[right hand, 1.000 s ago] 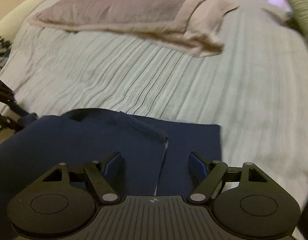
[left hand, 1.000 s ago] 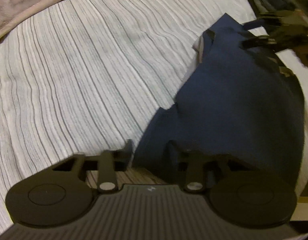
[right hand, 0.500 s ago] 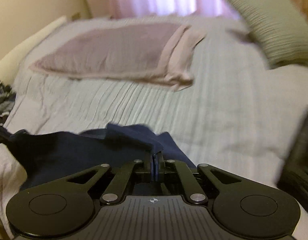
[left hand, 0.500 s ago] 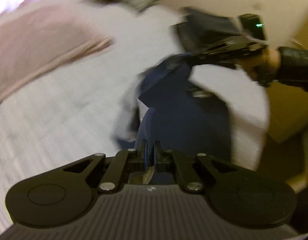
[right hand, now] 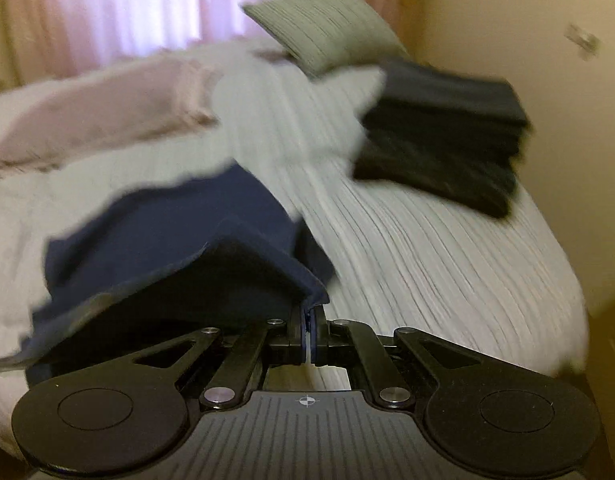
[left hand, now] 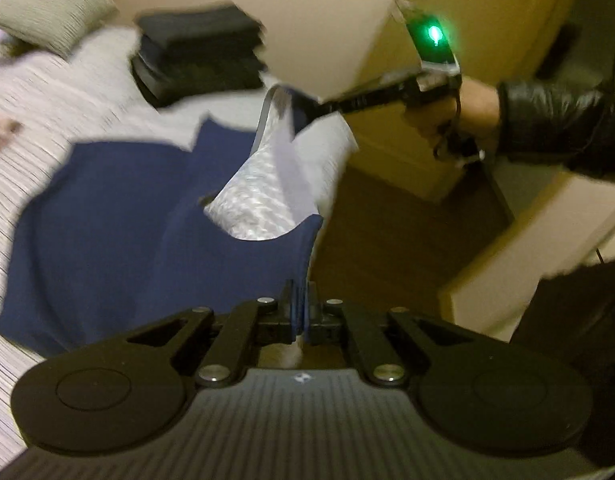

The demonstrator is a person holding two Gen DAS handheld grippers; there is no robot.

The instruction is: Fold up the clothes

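Note:
A navy blue garment (left hand: 119, 232) is lifted off the striped bed, its grey lining (left hand: 263, 200) showing near the neck opening. My left gripper (left hand: 301, 312) is shut on one edge of that cloth. In the left wrist view the right gripper (left hand: 307, 106) is seen from the side, pinching the garment's far end, held by a hand (left hand: 463, 108) in a black sleeve. From the right wrist view the navy garment (right hand: 195, 248) drapes leftward, and my right gripper (right hand: 308, 322) is shut on its corner.
A stack of folded dark clothes (right hand: 447, 136) sits at the bed's right side, also the dark stack (left hand: 199, 52). A green-grey pillow (right hand: 323, 24) and a pink blanket (right hand: 95, 116) lie farther back. Bed edge (left hand: 331, 168) drops to a wooden floor (left hand: 391, 248).
Both grippers went from open over the garment to shut on it. They have lifted it off the bed and swung toward the side with the dark stack.

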